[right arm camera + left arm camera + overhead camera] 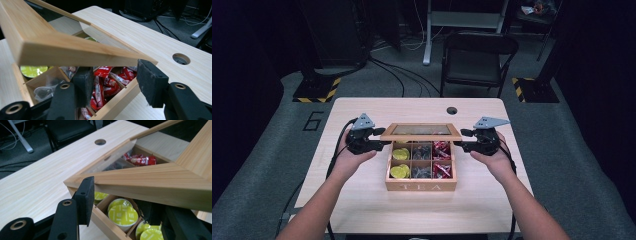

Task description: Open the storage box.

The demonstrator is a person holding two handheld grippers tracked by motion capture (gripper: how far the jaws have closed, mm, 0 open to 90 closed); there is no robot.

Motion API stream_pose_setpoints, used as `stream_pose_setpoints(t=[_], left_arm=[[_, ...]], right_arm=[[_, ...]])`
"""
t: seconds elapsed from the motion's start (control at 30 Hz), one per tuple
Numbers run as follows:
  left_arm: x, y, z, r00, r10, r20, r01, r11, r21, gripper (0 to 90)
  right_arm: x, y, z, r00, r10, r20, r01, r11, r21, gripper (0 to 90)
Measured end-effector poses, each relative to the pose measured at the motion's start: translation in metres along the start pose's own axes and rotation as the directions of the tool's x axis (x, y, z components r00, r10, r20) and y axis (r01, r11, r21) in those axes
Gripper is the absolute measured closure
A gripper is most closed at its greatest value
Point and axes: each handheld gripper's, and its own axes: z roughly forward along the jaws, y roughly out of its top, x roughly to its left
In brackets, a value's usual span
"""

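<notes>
Wooden tea box point(421, 186) near the middle of the tabletop point(362, 200), six compartments exposed: yellow capsules point(400, 162) in the left column, clear packets point(421, 161) in the middle, red sachets point(442, 159) in the right. Glass-paned lid point(421, 131) raised and tilted over the box's far edge.

Left tongs point(382, 143) at the lid's left end, right tongs point(461, 141) at its right end, box between the two.

In the left gripper view, left tongs point(120, 202) straddling the lid's wooden frame point(155, 182): one pad just beside the frame's corner, the other under the frame above the yellow capsules point(122, 213). Whether pads press the wood cannot be told.

In the right gripper view, right tongs point(115, 80) moderately wide, lid corner point(82, 53) lying above and between the pads, both pads just under the frame's lower edge, red sachets point(107, 80) beyond. Contact unclear.
</notes>
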Motion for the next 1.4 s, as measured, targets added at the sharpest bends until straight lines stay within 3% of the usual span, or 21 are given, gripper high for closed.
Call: stream_pose_setpoints(t=[0.2, 0.67, 0.97, 1.2, 1.4], left_arm=[[0.004, 0.006, 0.001, 0.9999, -0.010, 0.002, 0.010, 0.9999, -0.004, 51.3], [0.014, 0.016, 0.002, 0.9991, -0.040, 0.015, 0.041, 0.9991, -0.009, 52.5], [0.019, 0.021, 0.004, 0.9977, -0.062, 0.027, 0.062, 0.9979, -0.020, 52.6], [0.022, 0.026, 0.004, 0.9983, -0.053, 0.025, 0.053, 0.9983, -0.024, 53.2], [0.026, 0.024, 0.009, 0.9980, -0.055, 0.030, 0.056, 0.9983, -0.019, 51.3]], right_arm=[[-0.006, 0.006, 0.011, 0.9993, -0.030, 0.024, 0.029, 0.9993, 0.021, 46.3], [-0.018, 0.010, 0.035, 0.9989, -0.019, 0.043, 0.018, 0.9997, 0.018, 47.1], [-0.028, 0.014, 0.040, 0.9995, -0.003, 0.032, 0.003, 1.0000, -0.003, 52.0], [-0.030, 0.020, 0.041, 0.9983, -0.052, 0.027, 0.052, 0.9986, 0.009, 55.8], [-0.032, 0.020, 0.041, 0.9991, -0.039, 0.016, 0.039, 0.9992, 0.005, 56.1]])
